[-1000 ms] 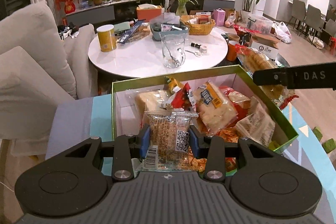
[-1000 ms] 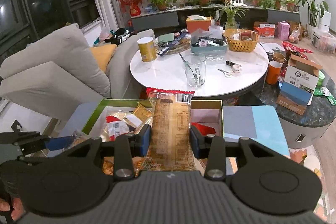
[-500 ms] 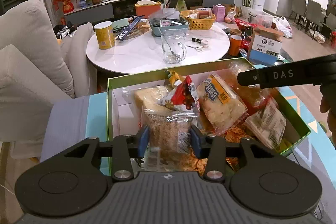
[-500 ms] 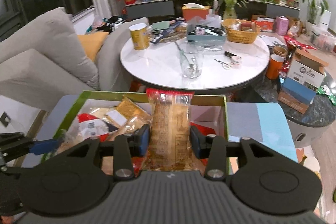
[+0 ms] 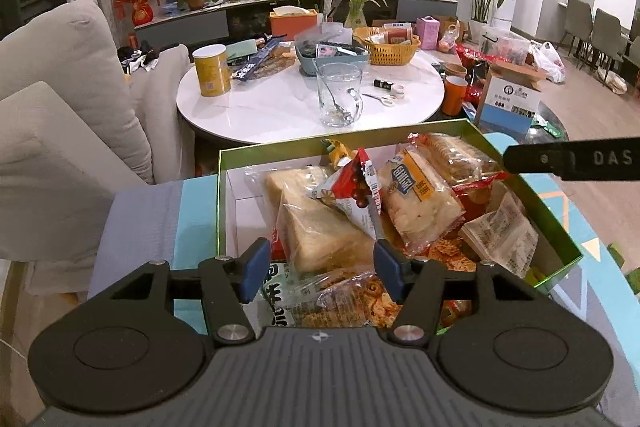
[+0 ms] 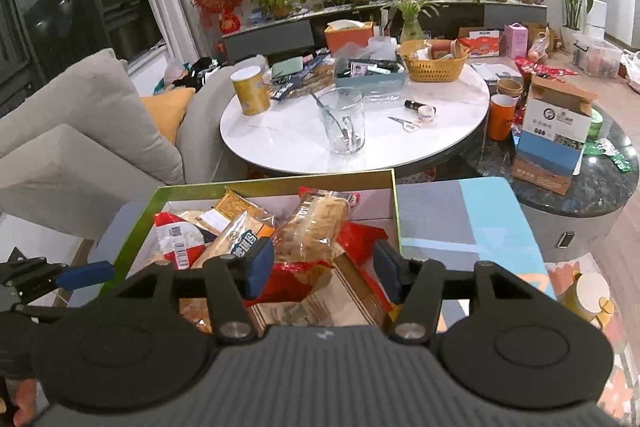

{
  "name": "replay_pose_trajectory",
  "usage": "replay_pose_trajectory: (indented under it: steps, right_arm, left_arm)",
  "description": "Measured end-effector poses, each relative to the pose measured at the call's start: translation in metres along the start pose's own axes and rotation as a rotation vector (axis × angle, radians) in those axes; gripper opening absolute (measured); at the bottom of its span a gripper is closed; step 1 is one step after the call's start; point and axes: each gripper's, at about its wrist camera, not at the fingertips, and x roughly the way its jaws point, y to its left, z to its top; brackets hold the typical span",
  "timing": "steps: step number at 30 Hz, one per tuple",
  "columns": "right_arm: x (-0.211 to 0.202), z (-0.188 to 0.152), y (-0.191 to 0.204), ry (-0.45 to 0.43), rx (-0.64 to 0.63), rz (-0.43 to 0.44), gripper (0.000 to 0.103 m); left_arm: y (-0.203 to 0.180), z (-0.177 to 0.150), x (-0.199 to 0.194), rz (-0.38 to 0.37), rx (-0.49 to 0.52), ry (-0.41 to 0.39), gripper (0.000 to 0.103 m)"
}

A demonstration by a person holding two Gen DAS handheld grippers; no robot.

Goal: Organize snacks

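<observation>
Left gripper (image 5: 318,269): blue pads parted, jaws have just been opening. Snack packets lie under the gap, none touched by either pad; nothing gripped. It hangs over the near end of the green-rimmed box (image 5: 224,203).

Right gripper (image 6: 322,267): pads wider apart, jaws likewise just been opening. A clear cracker packet (image 6: 310,227) lies loose in the box past the gap, clear of both pads; nothing gripped.

Box contents, near to far from the left gripper: a crumpled packet of orange crackers (image 5: 360,297) just below the pads; a clear bag with a pale bread wedge (image 5: 320,231) behind it; a red-and-white packet (image 5: 356,187) leaning on the bread; a yellow-labelled packet (image 5: 416,199) to the right of that; a printed paper-look packet (image 5: 504,235) against the box's right wall. The box's left strip is bare white floor.

The box sits on a blue-and-grey patterned surface (image 5: 140,223).

Beyond the box: round white table (image 5: 280,107) bearing a glass mug (image 5: 339,95) with a spoon, a yellow canister (image 5: 211,70), a yellow basket (image 5: 386,47). Left of the box, a grey sofa (image 5: 60,99).
</observation>
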Motion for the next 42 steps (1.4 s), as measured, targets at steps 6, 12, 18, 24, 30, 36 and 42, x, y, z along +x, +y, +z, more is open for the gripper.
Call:
replay_pose_trajectory:
  steps: [6,12,18,24,30,36,42]
  right_arm:
    - [-0.017,-0.006,0.001,-0.009,0.002,0.002,0.07]
    - [-0.04,-0.015,0.007,-0.037,-0.019,0.018,0.07]
    - [-0.066,-0.031,0.014,-0.072,-0.042,0.022,0.07]
    - [-0.083,-0.051,0.02,-0.07,-0.045,0.037,0.07]
    - [-0.098,-0.068,0.027,-0.084,-0.06,0.047,0.07]
    - [-0.107,-0.085,0.029,-0.084,-0.025,0.069,0.07]
    - [-0.112,-0.096,0.031,-0.082,-0.016,0.071,0.07]
  left_arm:
    - [-0.007,-0.002,-0.022,-0.007,-0.003,-0.027,0.059]
    - [-0.016,-0.005,-0.049,-0.004,-0.002,-0.081,0.069]
    - [-0.02,-0.014,-0.077,0.01,-0.03,-0.132,0.076]
    - [-0.024,-0.028,-0.097,-0.015,-0.05,-0.142,0.079]
    - [-0.029,-0.044,-0.114,0.017,-0.055,-0.158,0.079]
    - [-0.038,-0.056,-0.129,0.05,-0.023,-0.167,0.079]
    - [-0.043,-0.067,-0.136,0.047,-0.034,-0.165,0.079]
